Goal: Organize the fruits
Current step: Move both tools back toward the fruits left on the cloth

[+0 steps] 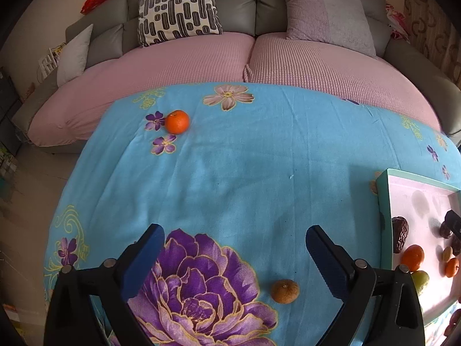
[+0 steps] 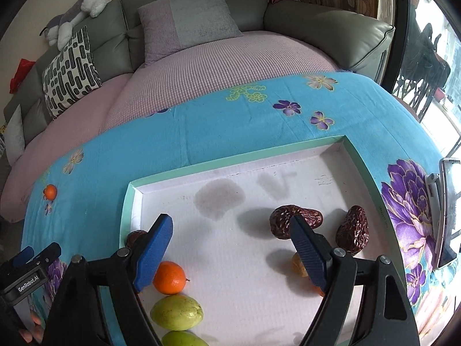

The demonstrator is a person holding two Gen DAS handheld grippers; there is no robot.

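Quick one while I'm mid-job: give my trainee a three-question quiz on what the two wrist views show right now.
1. True or false: the left gripper is closed on a fruit.
2. Which fruits lie outside the tray on the blue cloth? A) two green fruits B) an orange mandarin and a small brown fruit C) three red dates
3. Fill in: the right gripper hovers over the ____, fingers apart and empty.

Key
1. False: its fingers stand wide apart with nothing between them.
2. B. The green fruits and wrinkled red dates are inside the tray.
3. tray
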